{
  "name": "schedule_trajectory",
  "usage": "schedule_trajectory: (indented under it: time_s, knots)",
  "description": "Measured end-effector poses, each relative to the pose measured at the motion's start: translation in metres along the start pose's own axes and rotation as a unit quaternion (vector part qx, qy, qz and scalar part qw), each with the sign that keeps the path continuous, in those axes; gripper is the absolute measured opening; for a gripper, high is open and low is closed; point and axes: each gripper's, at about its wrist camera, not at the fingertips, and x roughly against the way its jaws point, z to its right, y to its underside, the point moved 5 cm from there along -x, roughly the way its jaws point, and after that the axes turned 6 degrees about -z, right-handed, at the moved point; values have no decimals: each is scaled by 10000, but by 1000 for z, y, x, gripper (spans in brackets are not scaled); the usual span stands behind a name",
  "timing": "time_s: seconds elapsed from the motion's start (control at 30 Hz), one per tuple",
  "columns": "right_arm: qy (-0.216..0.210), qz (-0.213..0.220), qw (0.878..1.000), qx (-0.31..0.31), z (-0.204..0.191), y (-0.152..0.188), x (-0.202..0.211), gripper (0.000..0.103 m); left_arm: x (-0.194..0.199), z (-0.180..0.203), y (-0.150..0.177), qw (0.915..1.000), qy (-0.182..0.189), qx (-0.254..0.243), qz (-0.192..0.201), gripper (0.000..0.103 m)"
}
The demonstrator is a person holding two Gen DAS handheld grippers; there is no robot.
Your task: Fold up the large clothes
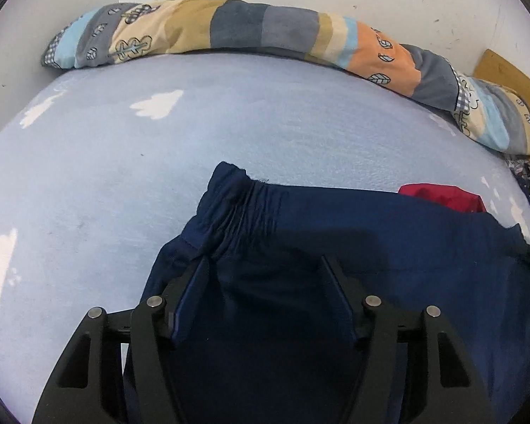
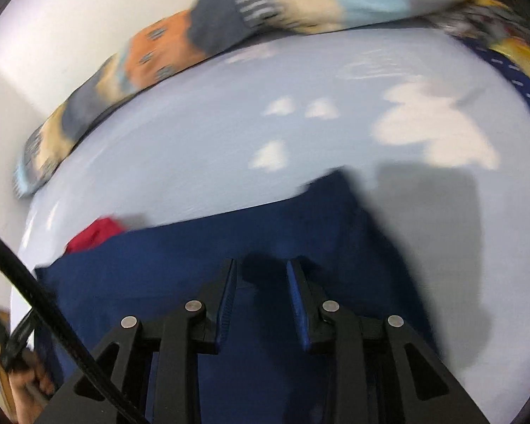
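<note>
Now both grippers are hovering over the navy garment [image 1: 371, 265] lying on the cloud-print sheet [image 1: 159, 176], before any fold.

Working left to right: the left gripper [image 1: 265, 265] is standing spread wide above the gathered waistband [image 1: 243, 208], pinching nothing; the right gripper [image 2: 261, 268] is also parted, over blurred navy cloth. Probably best to grip waistband corners evenly, keeping the fabric taut. Counting: one navy garment, one red item [image 1: 441, 198], one patchwork quilt [image 1: 265, 28], two grippers.
</note>
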Motion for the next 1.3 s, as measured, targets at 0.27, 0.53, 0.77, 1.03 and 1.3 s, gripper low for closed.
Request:
schedule_trajectory:
  time_s: [0.27,0.53,0.77,1.03,1.3]
  knots:
    - [-327,-18,9967,738,-43,55,58,38,60,50,38,9959,-215,-740,464,64]
    - [-839,-741,9886,1010,-63,160,51,42,91,88,107,9964,141,-650,531,66]
    - [-864,-508,9944,328,-3,166,72,42,73,98,147,9955,-97,-912,225,66]
    - [-653,350,9921,-1017,92,162,132,50,86,111,155,9927,-158,-1065,536,66]
    - [-898,507,9844,-1426,110,174,147,52,100,148,169,9785,-232,-1790,1003,66]
